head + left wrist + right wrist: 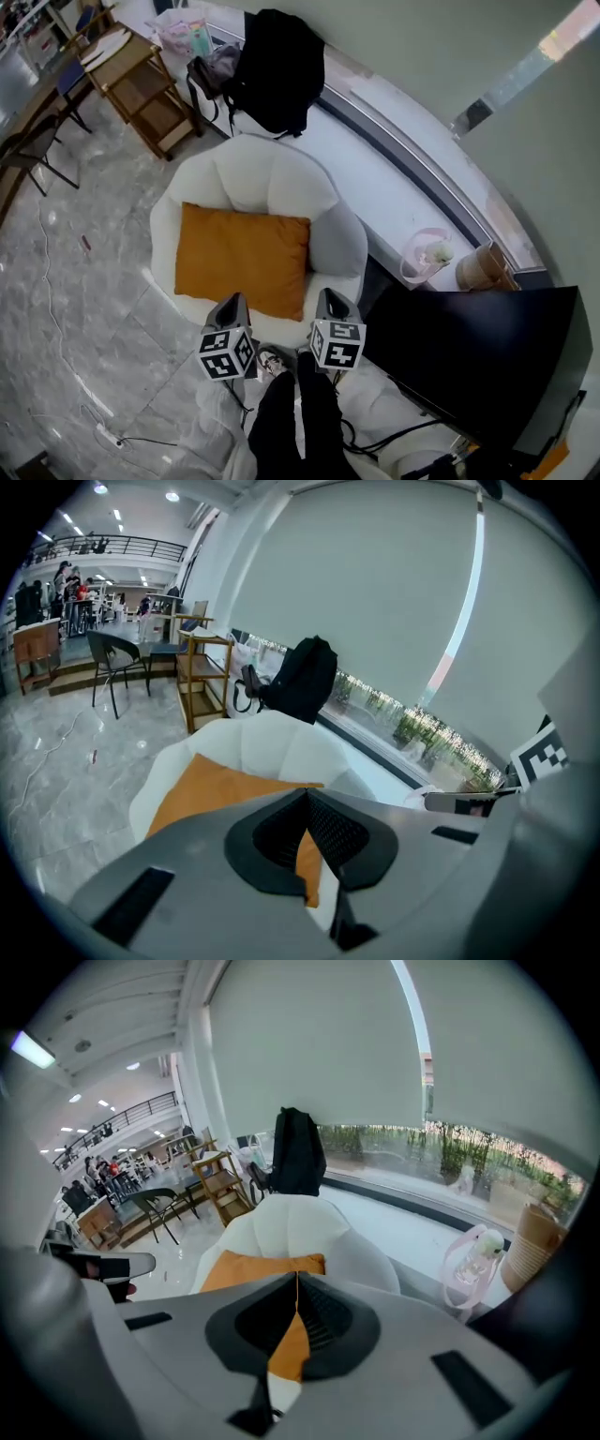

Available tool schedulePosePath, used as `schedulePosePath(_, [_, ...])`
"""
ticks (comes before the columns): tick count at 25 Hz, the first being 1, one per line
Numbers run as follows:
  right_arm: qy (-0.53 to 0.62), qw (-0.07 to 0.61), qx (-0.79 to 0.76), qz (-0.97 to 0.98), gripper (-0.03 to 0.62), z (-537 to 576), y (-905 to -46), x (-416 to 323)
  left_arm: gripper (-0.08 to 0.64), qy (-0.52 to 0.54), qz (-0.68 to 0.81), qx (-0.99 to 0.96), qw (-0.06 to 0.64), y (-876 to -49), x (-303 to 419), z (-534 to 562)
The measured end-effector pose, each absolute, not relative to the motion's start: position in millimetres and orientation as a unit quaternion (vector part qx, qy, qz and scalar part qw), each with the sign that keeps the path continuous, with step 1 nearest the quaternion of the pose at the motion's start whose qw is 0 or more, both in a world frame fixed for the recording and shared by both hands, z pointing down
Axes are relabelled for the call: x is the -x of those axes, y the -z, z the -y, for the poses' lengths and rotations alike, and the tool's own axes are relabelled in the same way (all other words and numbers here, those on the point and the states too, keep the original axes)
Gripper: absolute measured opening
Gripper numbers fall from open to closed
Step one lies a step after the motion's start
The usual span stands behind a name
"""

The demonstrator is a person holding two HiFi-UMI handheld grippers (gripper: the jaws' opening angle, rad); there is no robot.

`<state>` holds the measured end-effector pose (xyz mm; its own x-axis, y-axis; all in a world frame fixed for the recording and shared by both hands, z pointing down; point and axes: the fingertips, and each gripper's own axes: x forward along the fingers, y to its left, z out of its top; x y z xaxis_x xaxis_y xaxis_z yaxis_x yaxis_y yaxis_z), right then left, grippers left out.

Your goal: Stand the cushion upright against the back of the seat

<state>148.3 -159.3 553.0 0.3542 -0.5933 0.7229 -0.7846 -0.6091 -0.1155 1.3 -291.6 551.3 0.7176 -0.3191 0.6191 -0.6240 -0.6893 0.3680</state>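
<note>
An orange cushion (242, 258) lies flat on the seat of a white, round armchair (258, 173), its far edge near the backrest. Both grippers hover at the chair's front edge, just short of the cushion's near side. My left gripper (234, 302) is by the cushion's near middle and my right gripper (330, 298) by its near right corner. In the left gripper view the jaws of the left gripper (305, 794) meet at the tips with nothing between them, and the cushion (202, 789) lies beyond. The right gripper (297, 1279) is likewise shut and empty, pointing at the cushion (258, 1269).
A black backpack (277, 66) rests on the window ledge behind the chair. A wooden shelf unit (141, 84) stands at the far left. A pink bottle (427, 255) and a black tabletop (478, 356) are to the right. The person's legs (291, 422) are below.
</note>
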Motion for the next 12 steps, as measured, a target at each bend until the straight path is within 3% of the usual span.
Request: schedulePosePath(12, [-0.420, 0.097, -0.821, 0.375, 0.063, 123, -674, -151, 0.006, -0.311, 0.165, -0.890, 0.290, -699, -33, 250])
